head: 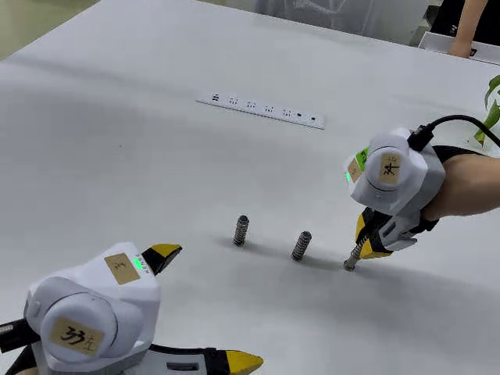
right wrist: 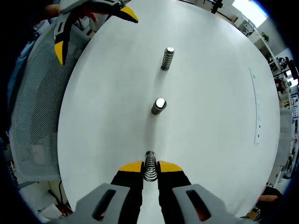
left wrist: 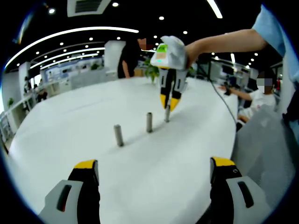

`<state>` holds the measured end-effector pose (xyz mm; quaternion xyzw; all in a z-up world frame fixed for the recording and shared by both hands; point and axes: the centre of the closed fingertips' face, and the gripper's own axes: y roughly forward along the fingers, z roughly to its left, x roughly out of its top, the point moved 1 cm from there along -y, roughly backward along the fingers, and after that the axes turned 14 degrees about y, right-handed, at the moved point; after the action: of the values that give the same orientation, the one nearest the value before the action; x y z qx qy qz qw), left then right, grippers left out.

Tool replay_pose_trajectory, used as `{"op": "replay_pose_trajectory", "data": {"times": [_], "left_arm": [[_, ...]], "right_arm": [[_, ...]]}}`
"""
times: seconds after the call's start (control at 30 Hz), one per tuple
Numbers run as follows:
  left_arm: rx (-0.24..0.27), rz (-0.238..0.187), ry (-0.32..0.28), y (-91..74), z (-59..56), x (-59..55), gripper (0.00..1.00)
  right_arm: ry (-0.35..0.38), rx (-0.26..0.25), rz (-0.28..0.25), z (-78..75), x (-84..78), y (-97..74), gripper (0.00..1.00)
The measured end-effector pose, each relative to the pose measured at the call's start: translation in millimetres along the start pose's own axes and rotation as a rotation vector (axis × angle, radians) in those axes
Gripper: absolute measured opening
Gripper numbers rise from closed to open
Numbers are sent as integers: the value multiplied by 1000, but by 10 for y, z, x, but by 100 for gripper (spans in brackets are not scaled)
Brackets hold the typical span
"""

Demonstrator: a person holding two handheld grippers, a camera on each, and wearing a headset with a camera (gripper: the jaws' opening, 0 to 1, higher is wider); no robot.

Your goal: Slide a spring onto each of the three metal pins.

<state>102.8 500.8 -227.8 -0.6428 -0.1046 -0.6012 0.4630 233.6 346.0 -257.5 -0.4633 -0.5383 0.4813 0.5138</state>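
Two metal pins stand upright on the white table [head: 117, 141], each with a spring coiled round it: the left one [head: 241, 230] and the middle one [head: 301, 245]. To their right, my right gripper [head: 366, 248] is shut on a third spring [head: 353, 258], which is tilted with its lower end on the table. In the right gripper view this spring [right wrist: 150, 161] sits between the yellow tips of the right gripper [right wrist: 150, 169], in line with the middle pin [right wrist: 159, 106] and the far pin [right wrist: 167, 58]. I cannot tell whether a pin is inside it. My left gripper [head: 203, 306] is open near the table's front edge, holding nothing.
A white power strip [head: 260, 109] lies flat behind the pins. At the far right are a plant [head: 492, 101] and a person's arm [head: 467, 27]. A mesh chair [right wrist: 37, 102] stands off the table's edge.
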Motion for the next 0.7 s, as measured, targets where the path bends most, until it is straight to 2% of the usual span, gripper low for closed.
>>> {"op": "replay_pose_trajectory", "data": {"times": [0.23,0.7], "left_arm": [[1,5,-3,-7,22,-24,100],[-9,17,-3,4,26,-50,100]], "right_arm": [[18,6,7,2,-28,127,13],[44,7,10,24,-63,206,13]]}}
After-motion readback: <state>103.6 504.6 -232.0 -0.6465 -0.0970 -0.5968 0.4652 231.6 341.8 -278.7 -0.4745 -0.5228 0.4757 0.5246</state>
